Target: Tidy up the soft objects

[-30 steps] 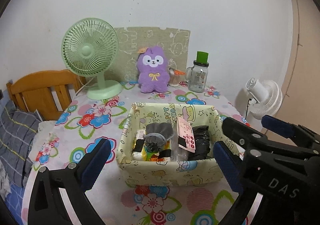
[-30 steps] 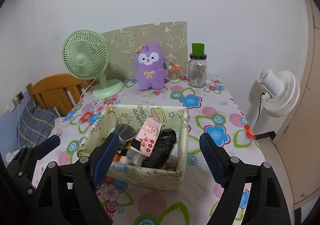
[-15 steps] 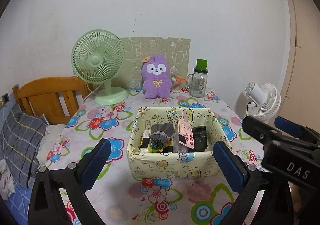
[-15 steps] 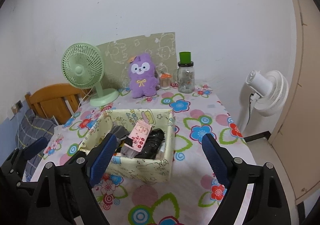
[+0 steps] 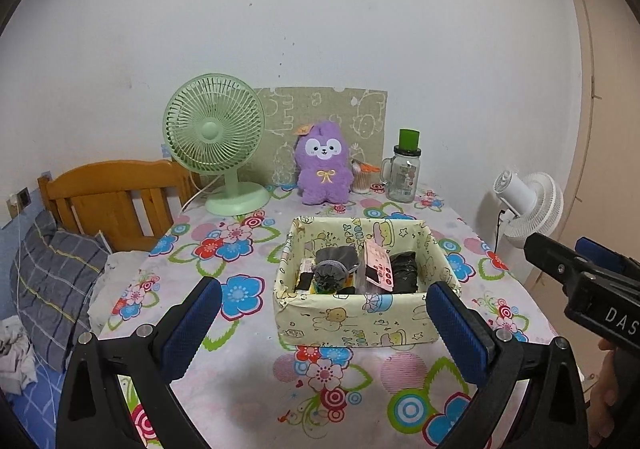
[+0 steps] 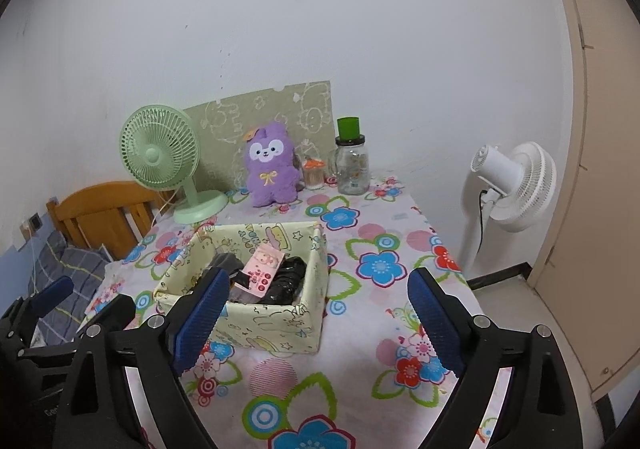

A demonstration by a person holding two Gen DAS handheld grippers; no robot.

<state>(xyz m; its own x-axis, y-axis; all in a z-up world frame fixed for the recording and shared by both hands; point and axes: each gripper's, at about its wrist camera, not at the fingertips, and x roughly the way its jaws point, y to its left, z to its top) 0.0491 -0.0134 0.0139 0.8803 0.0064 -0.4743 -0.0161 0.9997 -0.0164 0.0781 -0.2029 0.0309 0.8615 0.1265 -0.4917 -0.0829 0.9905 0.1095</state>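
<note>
Box (image 5: 352,323) wall hides its lower contents (mostly).

Yellow cartoon-print fabric box (image 5: 352,323) sits mid-table, open top, walls slightly slumped. Inside, L to R: grey sock bundle (image 5: 334,269) w/ gathered cuff, lying on small black & yellow items; pink-carded pkg (image 5: 379,269) standing tilted; black folded bundle (image 5: 404,273) at right wall. Purple plush bunny (image 5: 323,169) upright at table's back edge, facing fwd, well apart from box.

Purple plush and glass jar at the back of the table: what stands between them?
A small container with an orange top stands between the plush and the jar; the right wrist view shows it best.
</note>
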